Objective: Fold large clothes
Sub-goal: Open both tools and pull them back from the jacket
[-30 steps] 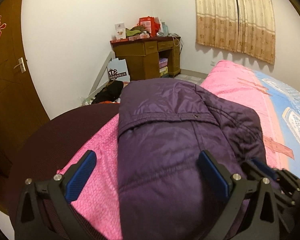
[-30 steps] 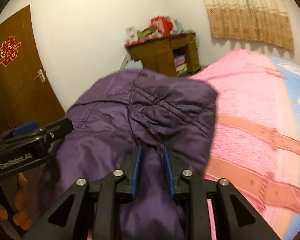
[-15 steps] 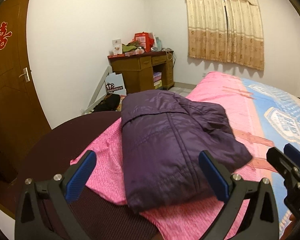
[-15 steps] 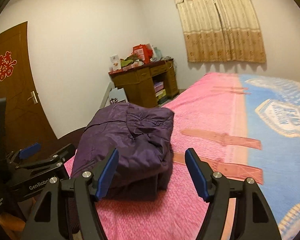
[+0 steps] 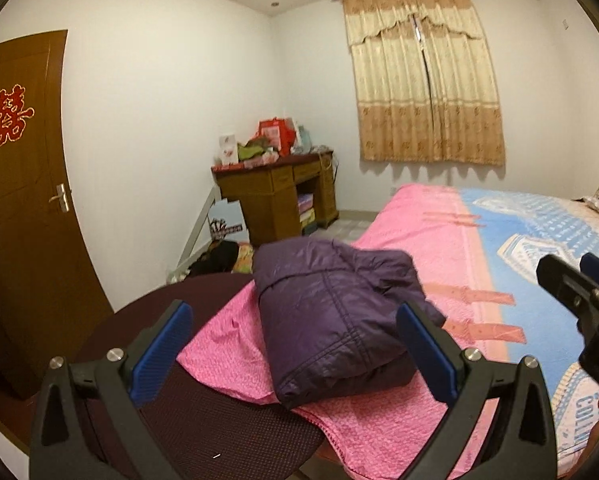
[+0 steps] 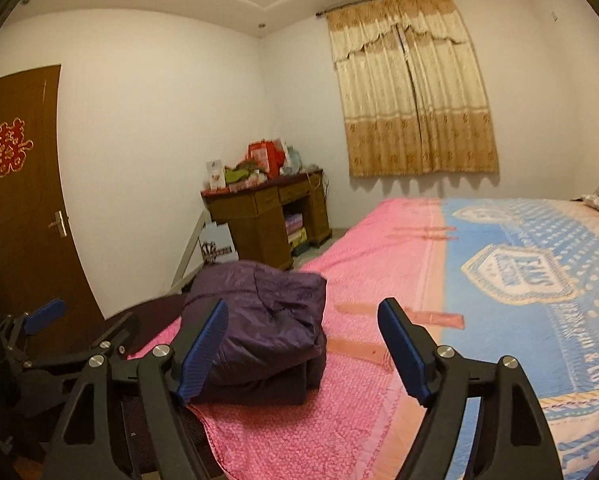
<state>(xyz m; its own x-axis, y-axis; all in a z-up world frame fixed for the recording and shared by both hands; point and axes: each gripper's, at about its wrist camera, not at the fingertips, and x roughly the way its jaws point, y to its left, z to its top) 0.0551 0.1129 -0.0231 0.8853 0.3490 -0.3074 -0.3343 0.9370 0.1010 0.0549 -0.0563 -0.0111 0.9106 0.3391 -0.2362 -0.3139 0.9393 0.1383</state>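
A folded purple jacket (image 5: 335,320) lies on the pink bedspread (image 5: 427,224) at the bed's near corner, the left gripper (image 5: 295,352) released, the right gripper (image 6: 303,344) just opened and empty; best withdraw cleanly without snagging the bundle

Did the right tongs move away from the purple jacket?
Yes. The right tongs pulled back and up from the jacket: it looks smaller against the desk, and the jaws have just been opening, nothing between them.
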